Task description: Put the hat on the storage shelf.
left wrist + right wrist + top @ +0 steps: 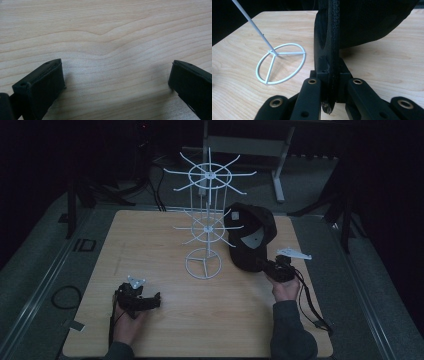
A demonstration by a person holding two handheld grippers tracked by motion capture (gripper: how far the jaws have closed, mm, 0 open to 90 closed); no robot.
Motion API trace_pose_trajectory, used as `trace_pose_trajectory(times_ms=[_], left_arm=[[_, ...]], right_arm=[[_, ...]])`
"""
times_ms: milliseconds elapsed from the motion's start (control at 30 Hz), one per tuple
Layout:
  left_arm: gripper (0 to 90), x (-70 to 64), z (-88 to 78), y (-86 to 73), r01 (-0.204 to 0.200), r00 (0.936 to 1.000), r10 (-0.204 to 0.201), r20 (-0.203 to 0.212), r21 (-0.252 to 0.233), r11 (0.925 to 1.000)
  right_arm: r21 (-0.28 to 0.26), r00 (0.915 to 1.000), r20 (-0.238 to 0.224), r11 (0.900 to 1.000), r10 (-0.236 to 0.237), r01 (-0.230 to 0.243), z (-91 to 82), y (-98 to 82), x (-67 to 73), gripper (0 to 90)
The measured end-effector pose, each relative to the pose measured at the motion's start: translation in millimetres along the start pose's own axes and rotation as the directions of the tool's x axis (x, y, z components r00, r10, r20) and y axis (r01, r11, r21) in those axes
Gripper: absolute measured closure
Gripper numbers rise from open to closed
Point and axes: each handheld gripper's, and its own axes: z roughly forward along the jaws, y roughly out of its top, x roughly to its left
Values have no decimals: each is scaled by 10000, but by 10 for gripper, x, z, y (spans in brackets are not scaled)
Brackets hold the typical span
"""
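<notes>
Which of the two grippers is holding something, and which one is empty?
The right gripper is shut on the brim of the black cap. The left gripper is open, with bare wooden table between its jaws.

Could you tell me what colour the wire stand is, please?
White; the wire stand shows best in the high view.

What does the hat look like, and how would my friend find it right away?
Start at the tall white wire display stand in the middle of the light wooden table. Just to its right, against the lower ring of prongs, hangs a black baseball cap, its brim pinched in the right gripper. It is the one soft, dark cloth thing beside thin white wire.
</notes>
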Motion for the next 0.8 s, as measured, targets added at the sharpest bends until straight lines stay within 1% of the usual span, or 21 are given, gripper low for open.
trace_pose_trajectory(times_ms=[167,467,800], left_arm=[[2,1,0,0,-10,10000,10,-5,0,10000],[2,0,-1,1,1,10000,-1,8,12,10000],[2,1,-1,1,-8,10000,8,2,11,10000]], right_arm=[[-194,9999,76,9998,-90,91,-31,42,3,855],[-525,9987,257,9975,-450,463,-72,115,4,855],[-639,9948,402,9933,-938,963,-108,210,17,855]])
